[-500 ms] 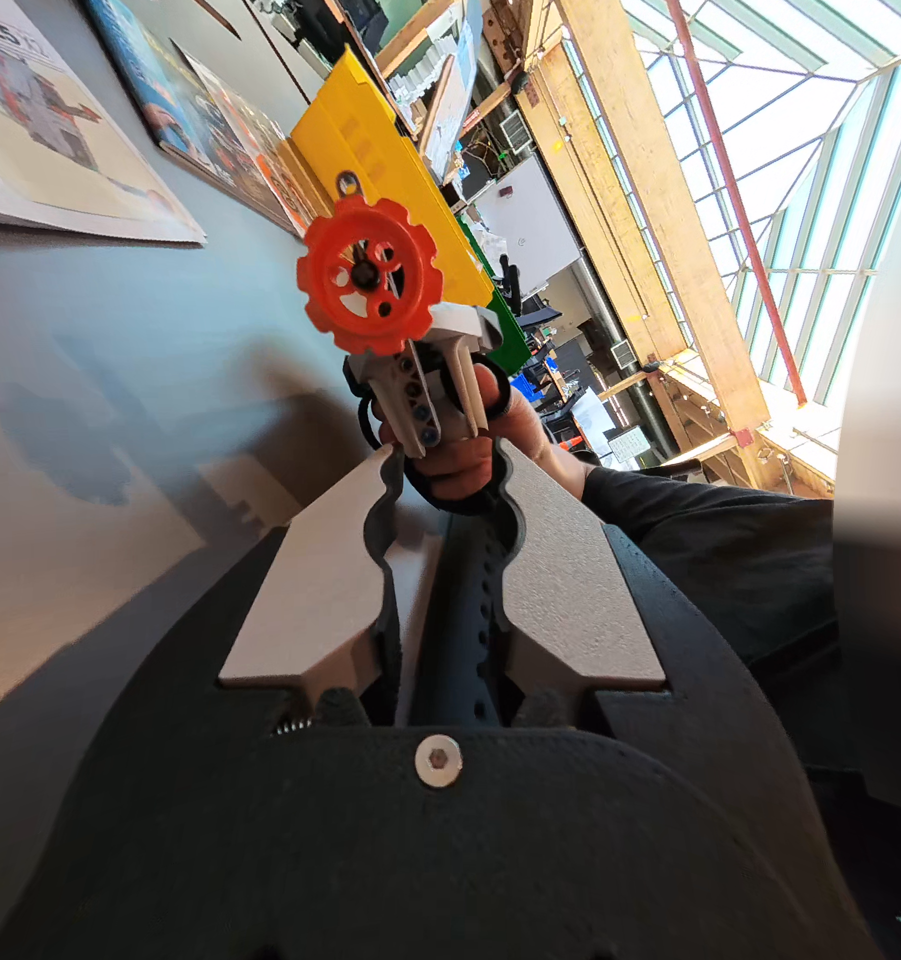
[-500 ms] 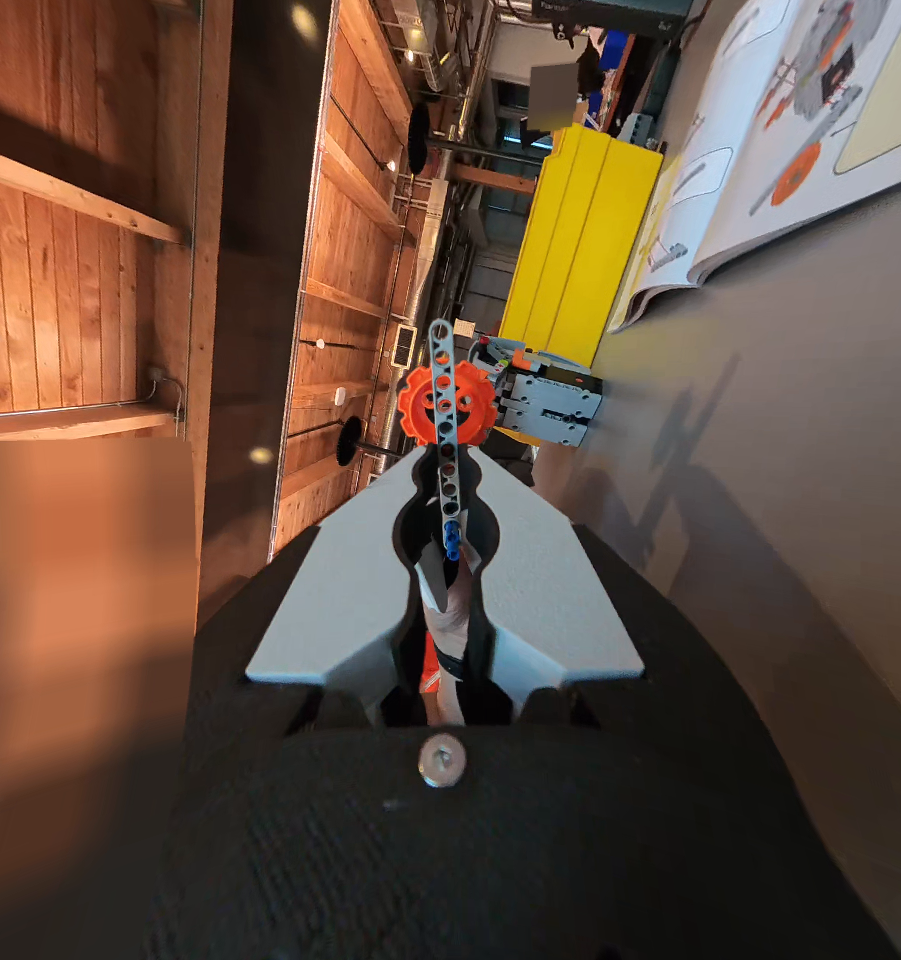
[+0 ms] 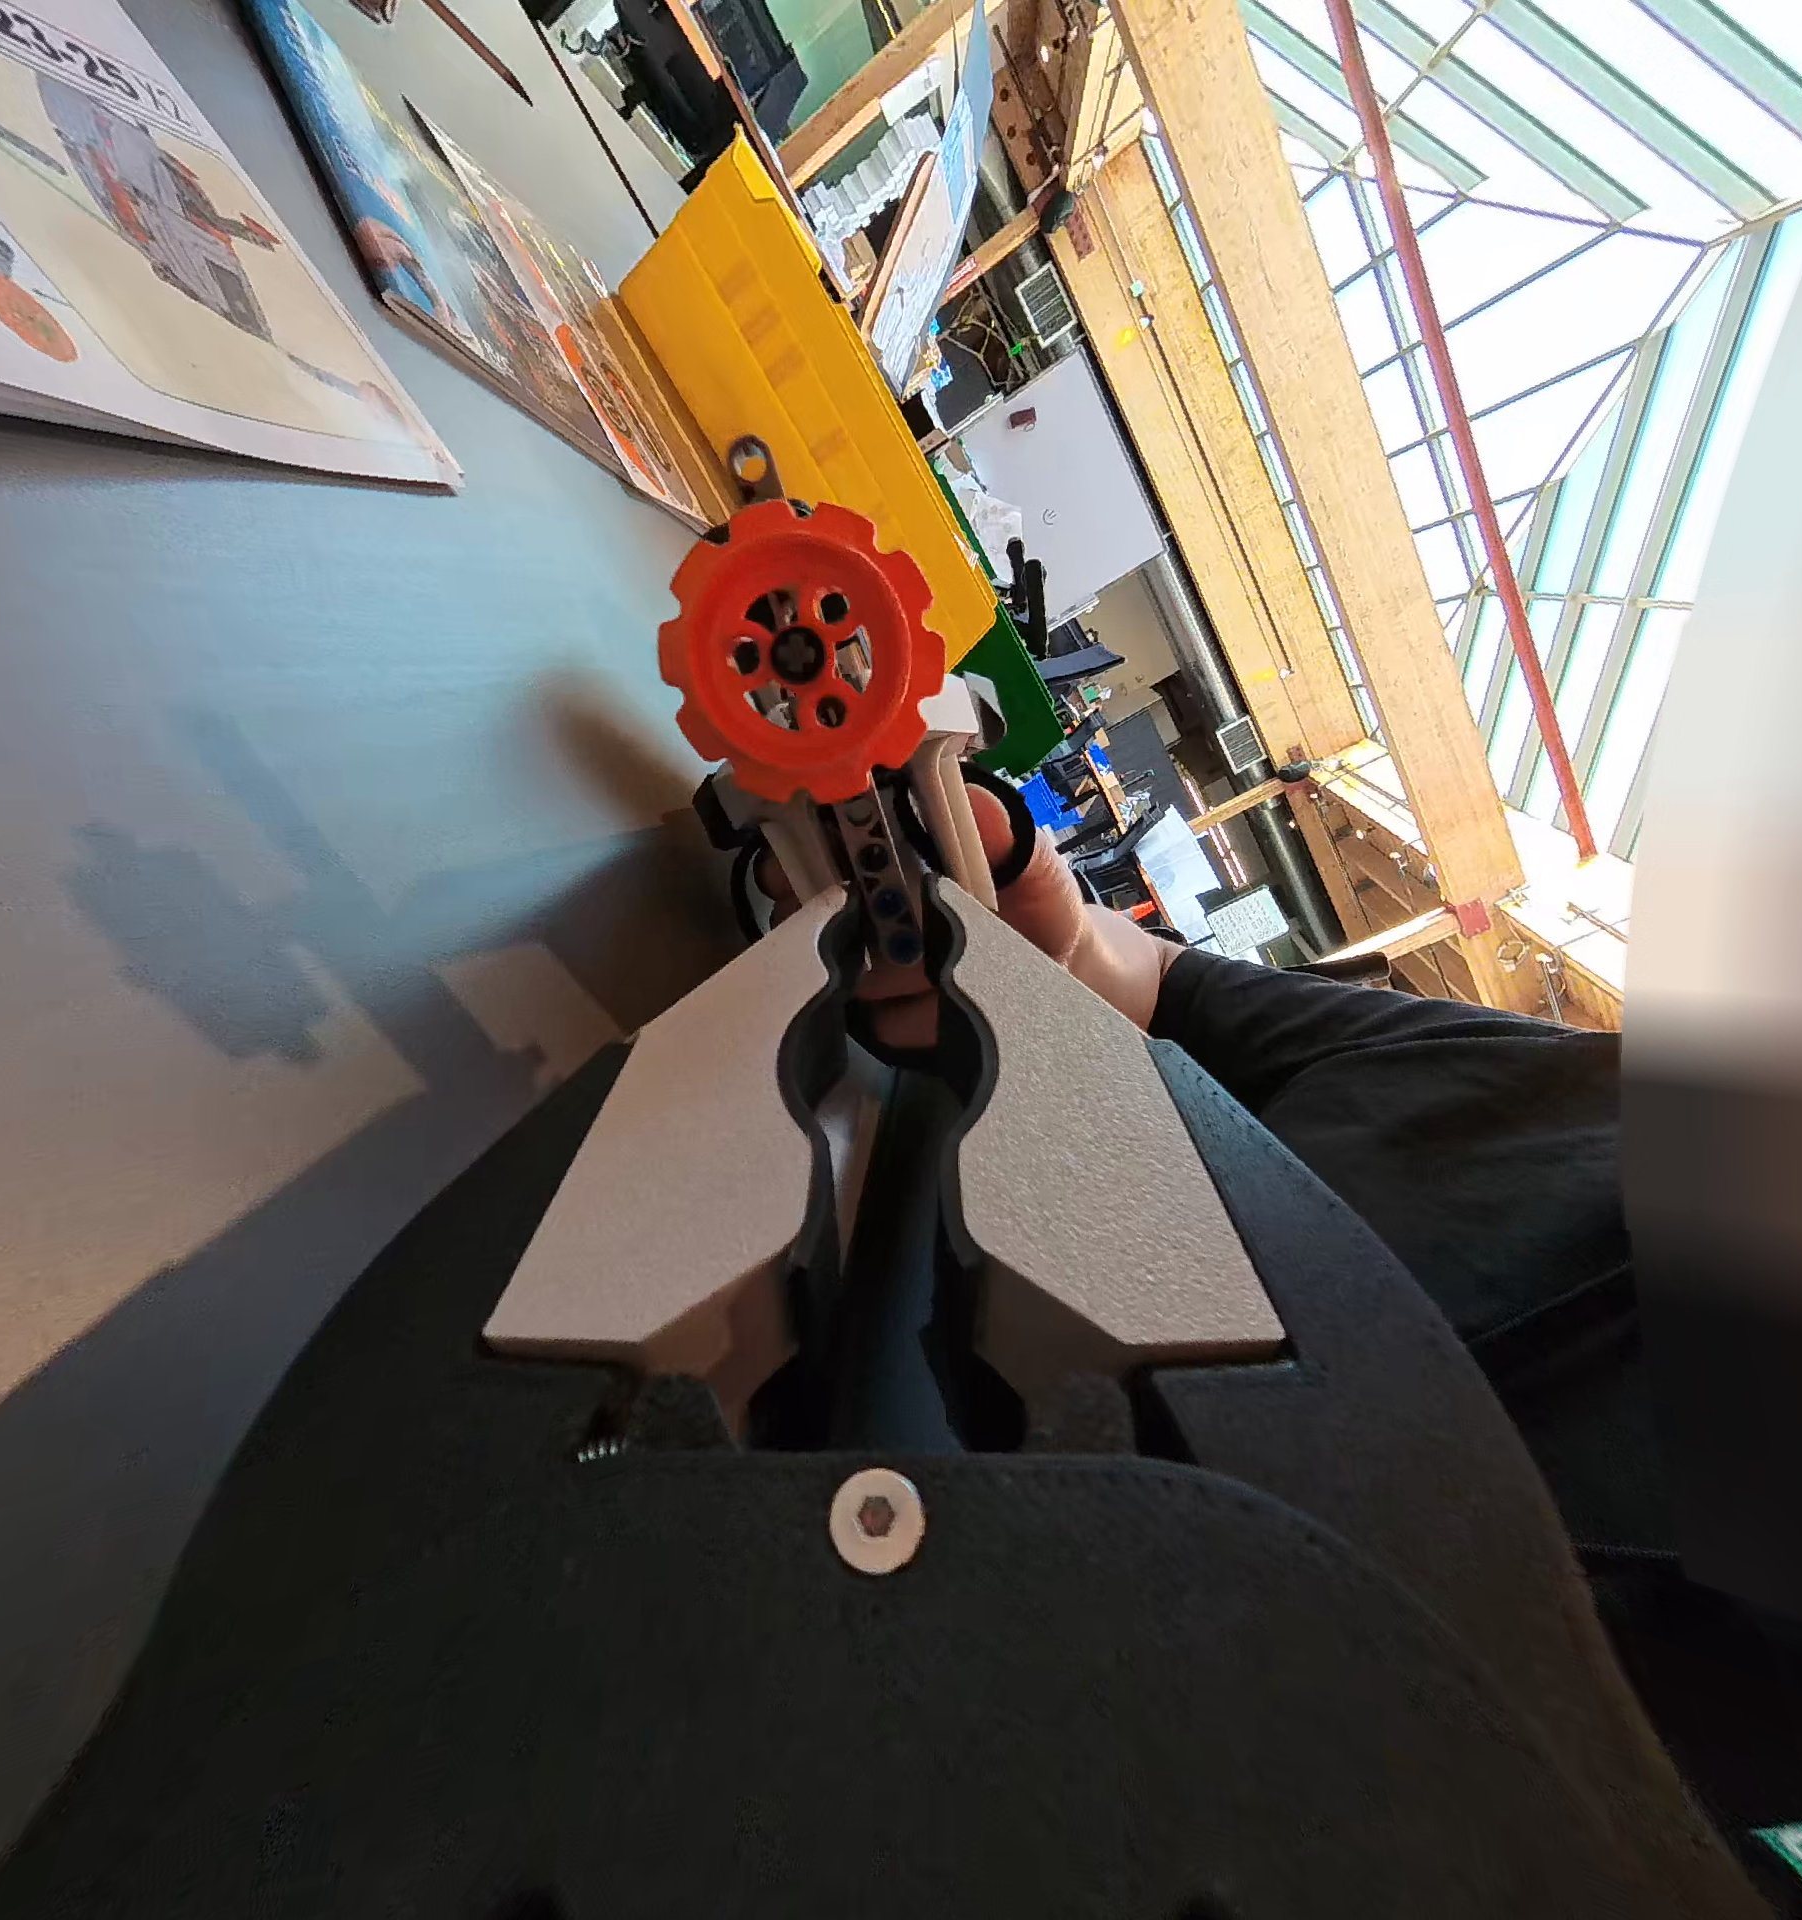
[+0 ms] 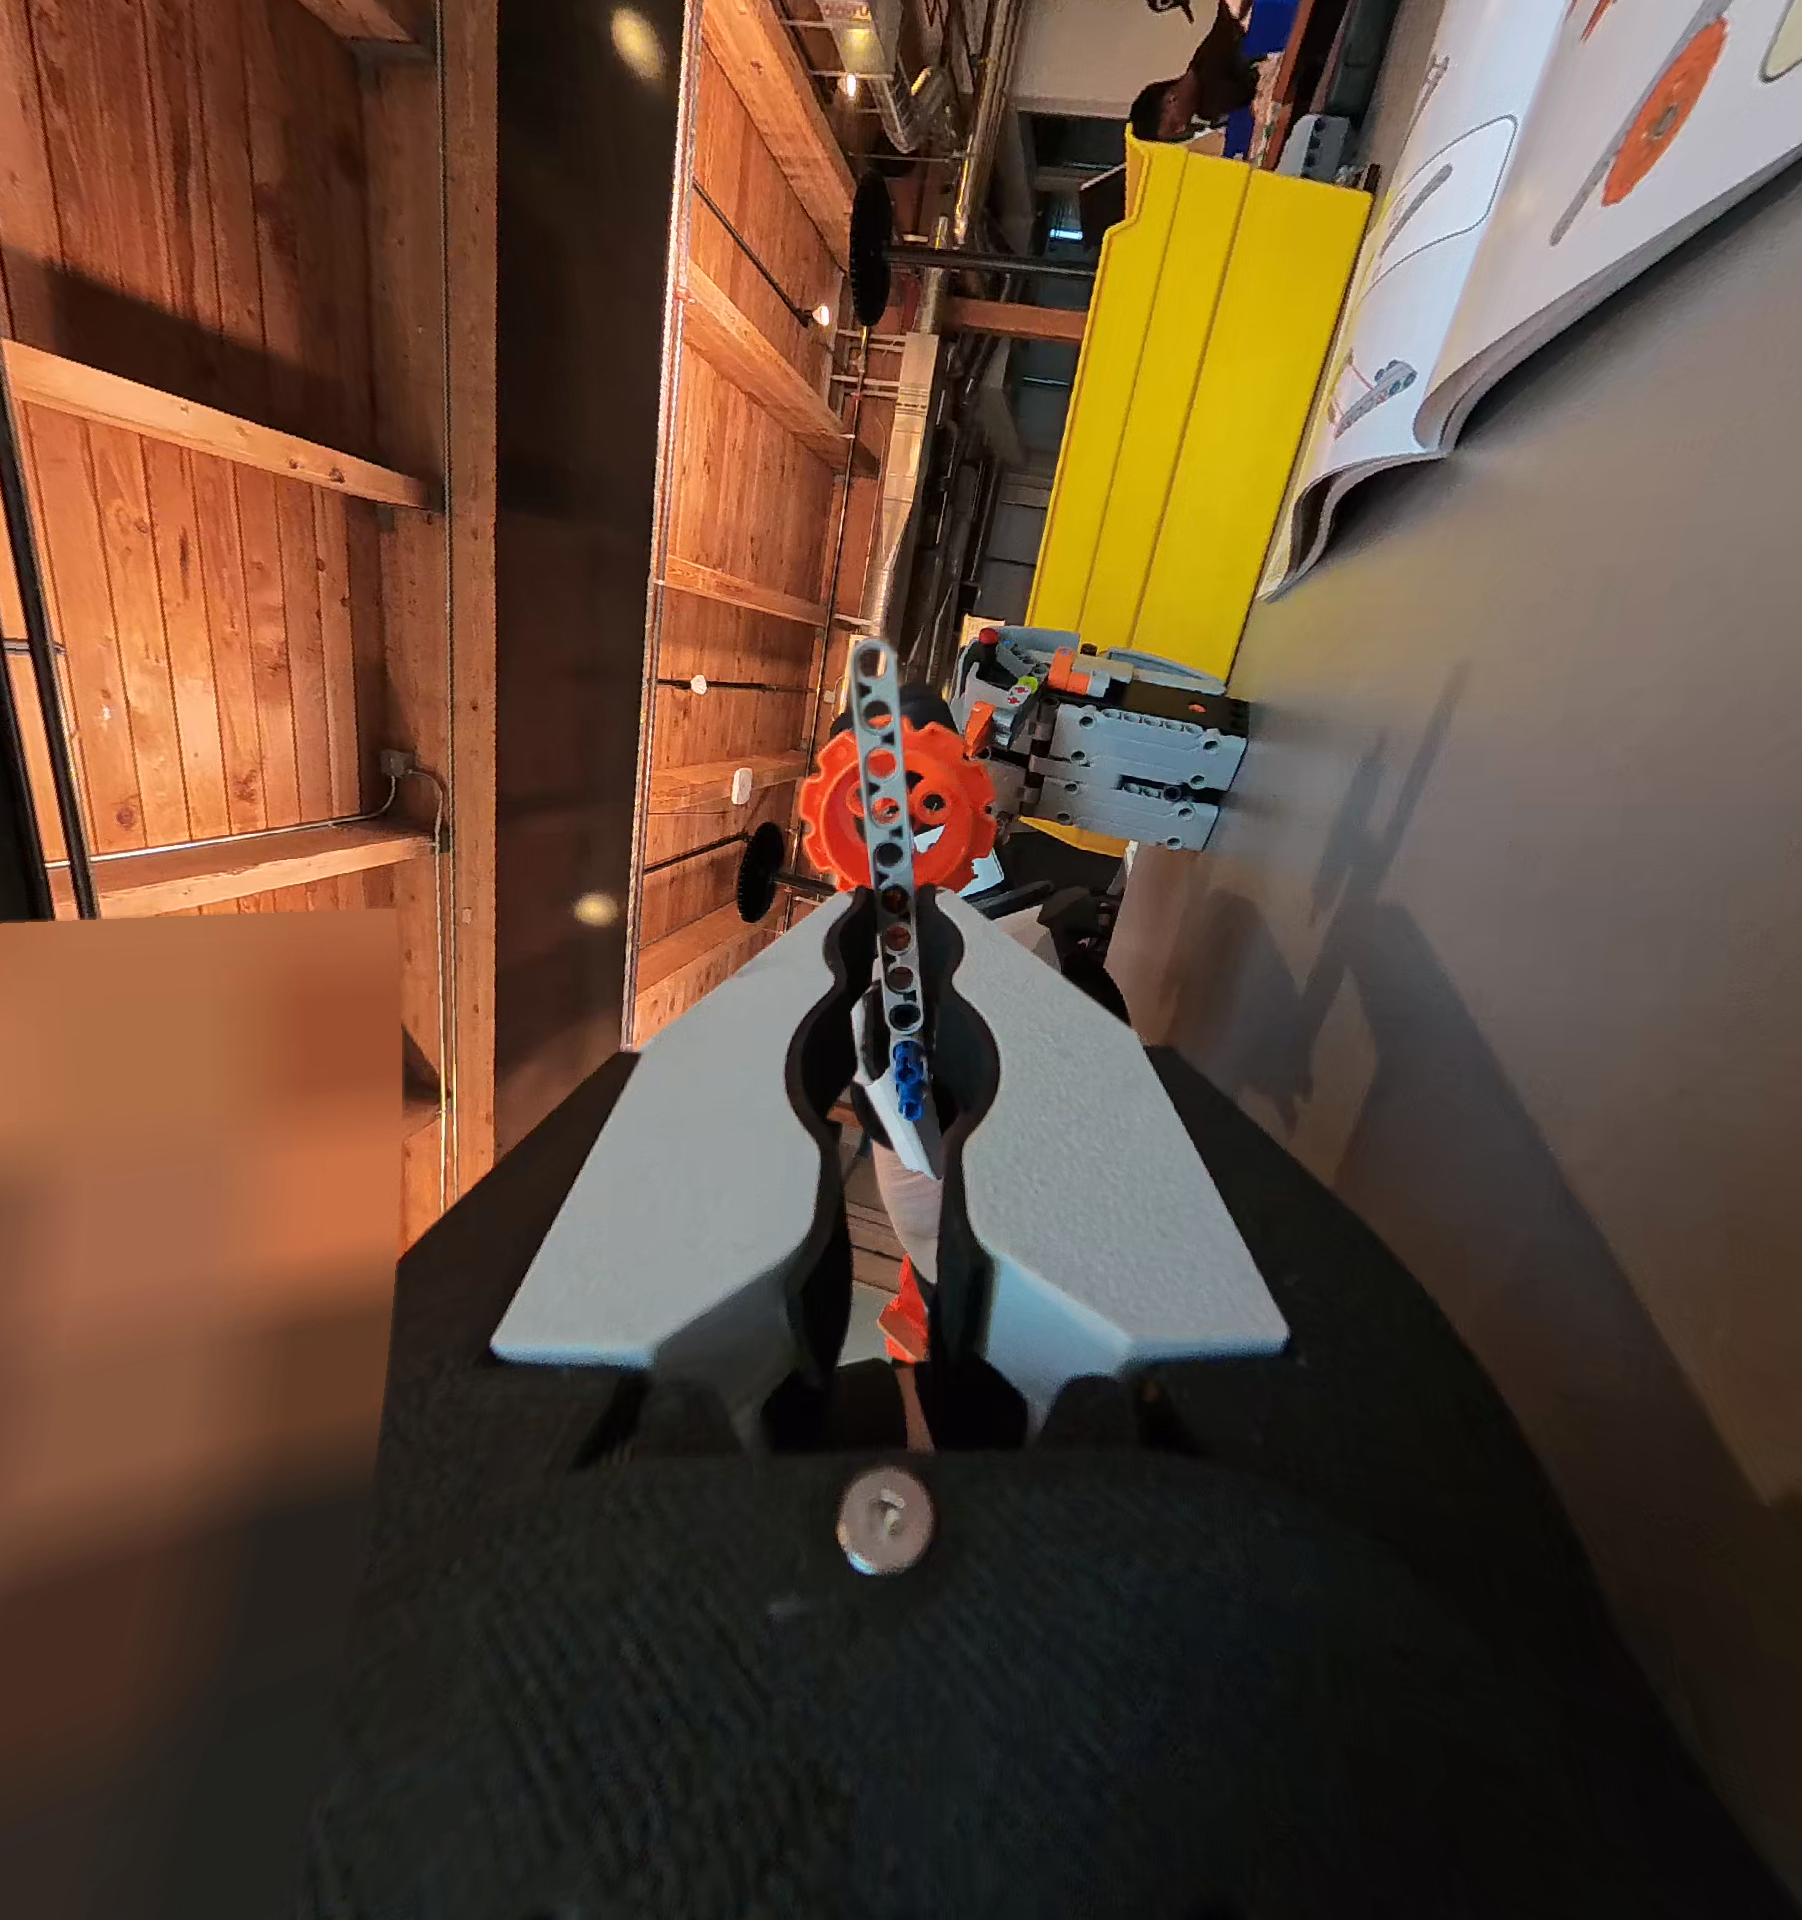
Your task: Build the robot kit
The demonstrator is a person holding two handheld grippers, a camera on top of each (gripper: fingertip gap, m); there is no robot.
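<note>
A grey beam with holes [image 3: 881,868] carries an orange gear wheel [image 3: 881,675] and has blue pins at its near end. My left gripper [image 3: 889,904] is shut on that pin end. My right gripper's white fingers [image 3: 941,800] hold the beam from the far side, with a hand [image 3: 1063,894] behind them. In the right wrist view my right gripper [image 4: 895,909] is shut on the beam [image 4: 876,748], below the gear [image 4: 835,821]. The blue pins [image 4: 907,1075] and a white fingertip of the left gripper show in the gap between its fingers. The beam is held in the air beside the grey table [image 3: 253,727].
An open instruction booklet [image 3: 149,260] lies on the table, also in the right wrist view [image 4: 1603,208]. Magazines [image 3: 481,270], a yellow bin [image 3: 803,353] and a green bin [image 3: 1022,686] stand farther back. A grey brick model [image 4: 1125,769] sits by the yellow bin [image 4: 1209,395]. Less than 4 cm separates the two grippers' tips.
My left gripper has moved forward and its jaws have closed around the pin end of the beam. The right gripper still holds the beam and has come closer to the table's far things.
</note>
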